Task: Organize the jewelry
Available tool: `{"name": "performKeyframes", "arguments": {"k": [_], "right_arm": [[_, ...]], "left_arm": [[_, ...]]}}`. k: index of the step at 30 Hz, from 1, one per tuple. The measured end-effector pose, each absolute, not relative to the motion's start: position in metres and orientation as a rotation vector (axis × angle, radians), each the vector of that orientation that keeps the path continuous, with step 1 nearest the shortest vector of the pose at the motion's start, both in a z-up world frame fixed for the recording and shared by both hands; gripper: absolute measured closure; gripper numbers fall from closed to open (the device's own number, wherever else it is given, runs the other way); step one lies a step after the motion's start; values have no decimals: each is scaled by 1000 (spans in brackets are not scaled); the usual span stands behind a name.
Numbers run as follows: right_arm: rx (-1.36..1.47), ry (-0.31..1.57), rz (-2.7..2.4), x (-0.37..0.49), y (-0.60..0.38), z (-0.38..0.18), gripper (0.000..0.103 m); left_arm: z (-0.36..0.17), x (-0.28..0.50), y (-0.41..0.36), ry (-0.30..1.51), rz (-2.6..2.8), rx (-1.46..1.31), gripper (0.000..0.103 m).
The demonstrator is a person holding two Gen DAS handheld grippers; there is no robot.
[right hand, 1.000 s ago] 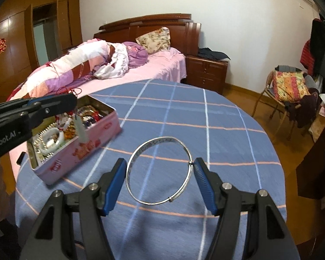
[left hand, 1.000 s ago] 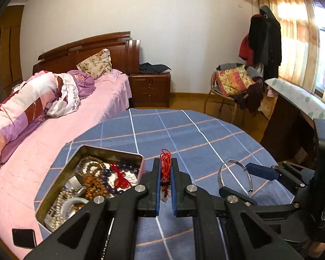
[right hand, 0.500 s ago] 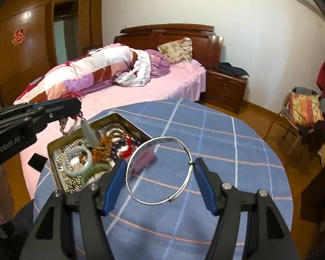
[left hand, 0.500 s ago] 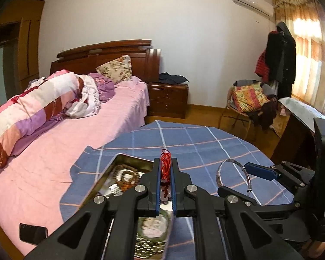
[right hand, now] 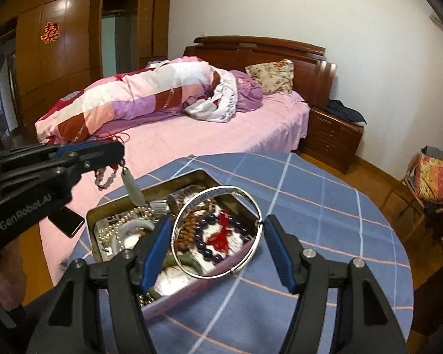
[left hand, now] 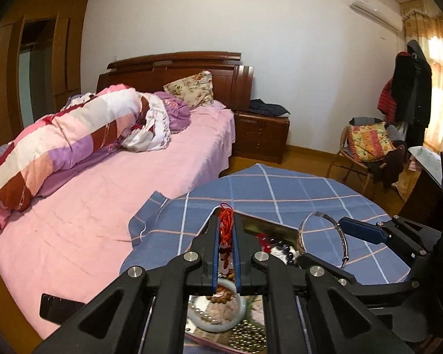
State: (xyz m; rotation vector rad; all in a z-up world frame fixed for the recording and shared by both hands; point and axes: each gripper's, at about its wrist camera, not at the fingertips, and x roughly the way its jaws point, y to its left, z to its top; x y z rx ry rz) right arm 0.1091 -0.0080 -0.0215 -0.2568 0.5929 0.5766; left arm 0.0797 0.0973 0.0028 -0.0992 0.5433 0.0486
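- Red cord necklace [left hand: 226, 226] is pinched by left tongs [left hand: 226, 246], above tin [right hand: 119, 206].
- Silver bangle [right hand: 217, 232] is clamped between right tongs [right hand: 218, 250], over tin.

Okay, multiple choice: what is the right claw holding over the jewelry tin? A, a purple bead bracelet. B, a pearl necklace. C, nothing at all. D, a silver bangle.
D: in the right wrist view the right claw grips a silver bangle across its width, above the open tin.
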Motion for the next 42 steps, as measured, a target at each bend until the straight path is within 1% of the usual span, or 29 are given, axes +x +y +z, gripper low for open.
{"name": "performKeyframes", "arguments": {"k": [13,17,19,20,21,22,23,25,32,36,42], "right_arm": [[-307,713,608,126,20,-66,36],[-290,744,633,128,19,-72,36],[-284,734,633,126,17,-69,31],[-280,728,625,125,15,-68,25],[-273,718,622,123,13,-65,23],[-269,713,621,123,11,-64,22],[-264,709,617,121,8,-62,22],[-254,706,598,118,1,-58,22],[-202,663,507,102,-28,-39,17],[-168,607,471,89,-45,-23,11],[-136,574,455,85,-57,-13,10]], "left_arm": [[-41,97,113,668,85,-132,96],[-49,100,114,697,86,-141,95],[-48,100,115,700,89,-143,94],[-47,99,114,699,88,-142,90],[-45,98,114,698,90,-144,87],[-44,96,114,693,96,-148,73],[-42,94,115,683,103,-153,53],[-35,87,117,642,118,-164,36],[-17,71,119,584,128,-168,36],[-9,66,120,559,136,-169,36],[-3,60,120,535,147,-167,36]]}}
